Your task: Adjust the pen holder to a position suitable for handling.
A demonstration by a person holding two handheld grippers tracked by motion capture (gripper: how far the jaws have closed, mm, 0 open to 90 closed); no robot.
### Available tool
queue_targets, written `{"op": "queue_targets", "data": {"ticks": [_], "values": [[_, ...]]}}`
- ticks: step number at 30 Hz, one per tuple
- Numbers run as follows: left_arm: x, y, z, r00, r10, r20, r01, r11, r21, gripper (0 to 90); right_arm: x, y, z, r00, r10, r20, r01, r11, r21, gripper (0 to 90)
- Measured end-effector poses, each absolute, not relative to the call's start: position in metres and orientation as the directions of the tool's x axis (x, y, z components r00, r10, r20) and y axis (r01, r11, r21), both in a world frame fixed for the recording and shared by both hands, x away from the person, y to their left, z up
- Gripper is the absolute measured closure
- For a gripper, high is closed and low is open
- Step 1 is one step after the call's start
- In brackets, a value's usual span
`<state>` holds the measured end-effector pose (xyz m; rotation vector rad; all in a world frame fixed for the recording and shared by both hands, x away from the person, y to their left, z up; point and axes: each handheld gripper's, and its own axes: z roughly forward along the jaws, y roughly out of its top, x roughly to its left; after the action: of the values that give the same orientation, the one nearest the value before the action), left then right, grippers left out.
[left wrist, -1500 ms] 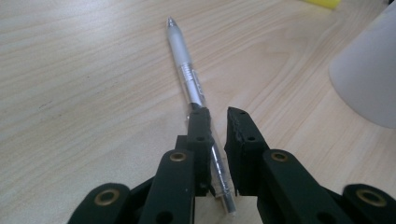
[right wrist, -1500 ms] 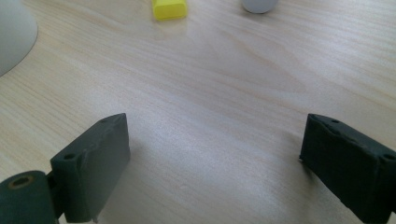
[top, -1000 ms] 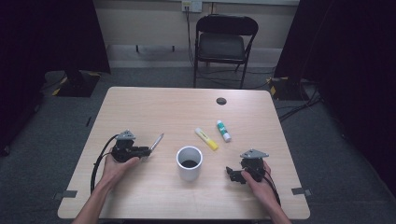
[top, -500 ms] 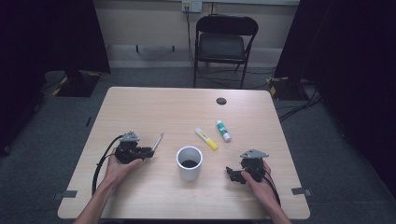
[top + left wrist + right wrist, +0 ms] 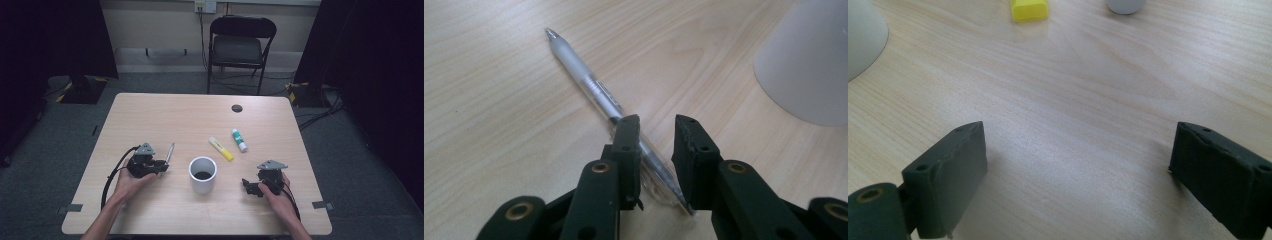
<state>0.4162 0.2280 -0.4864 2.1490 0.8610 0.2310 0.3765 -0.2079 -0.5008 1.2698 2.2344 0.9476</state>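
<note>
We see a white paper cup (image 5: 202,174) standing upright near the middle of the pale wooden table (image 5: 150,112). Right of it and farther off lie a yellow highlighter (image 5: 221,148) and a white glue stick with a green cap (image 5: 239,140), close together. Beyond the table stands a black folding chair (image 5: 239,42).

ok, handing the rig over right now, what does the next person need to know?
Left gripper: jaws nearly shut around the back end of the pen, which lies slanted between them on the table; a firm pinch can't be confirmed.
Right gripper: open wide, low over bare table, holding nothing.
White cup stands between the hands; yellow highlighter and glue stick lie just beyond it.
Done: pen reached.
Left: probably secure the pen, lift it and drop it in the cup; the other items are untouched.
</note>
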Motion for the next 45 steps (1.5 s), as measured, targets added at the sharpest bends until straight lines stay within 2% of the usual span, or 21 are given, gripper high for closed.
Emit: {"op": "queue_targets", "data": {"ticks": [4, 8, 15, 18, 21, 29, 33, 45], "values": [[0.409, 0.232, -0.486, 0.752, 0.649, -0.114, 0.509, -0.463, 0.725, 73.7, 0.376, -0.208, -0.501, -0.507, 0.862, -0.011, 0.591, 0.357, 0.723, 7.3], [0.409, 0.236, -0.486, 0.745, 0.656, -0.124, 0.522, -0.456, 0.721, 71.2, 0.376, -0.208, -0.501, -0.507, 0.862, -0.011, 0.591, 0.357, 0.723, 7.3], [0.422, 0.236, -0.489, 0.698, 0.702, -0.140, 0.555, -0.408, 0.725, 55.7, 0.376, -0.208, -0.501, -0.506, 0.862, -0.010, 0.592, 0.356, 0.723, 7.3], [0.430, 0.234, -0.486, 0.682, 0.715, -0.155, 0.555, -0.368, 0.746, 54.6, 0.376, -0.208, -0.501, -0.507, 0.862, -0.011, 0.591, 0.357, 0.723, 7.3], [0.436, 0.232, -0.492, 0.662, 0.729, -0.175, 0.565, -0.331, 0.756, 59.9, 0.376, -0.208, -0.501, -0.506, 0.862, -0.010, 0.592, 0.356, 0.723, 7.2], [0.434, 0.229, -0.495, 0.673, 0.730, -0.116, 0.547, -0.386, 0.743, 72.5, 0.376, -0.208, -0.501, -0.507, 0.862, -0.011, 0.592, 0.357, 0.723, 7.3], [0.429, 0.224, -0.492, 0.695, 0.716, -0.066, 0.527, -0.445, 0.724, 74.2, 0.376, -0.208, -0.501, -0.507, 0.862, -0.011, 0.591, 0.357, 0.723, 7.2], [0.397, 0.241, -0.490, 0.735, 0.667, -0.122, 0.539, -0.466, 0.702, 76.0, 0.377, -0.208, -0.501, -0.510, 0.860, -0.011, 0.590, 0.359, 0.723, 7.1]]}}
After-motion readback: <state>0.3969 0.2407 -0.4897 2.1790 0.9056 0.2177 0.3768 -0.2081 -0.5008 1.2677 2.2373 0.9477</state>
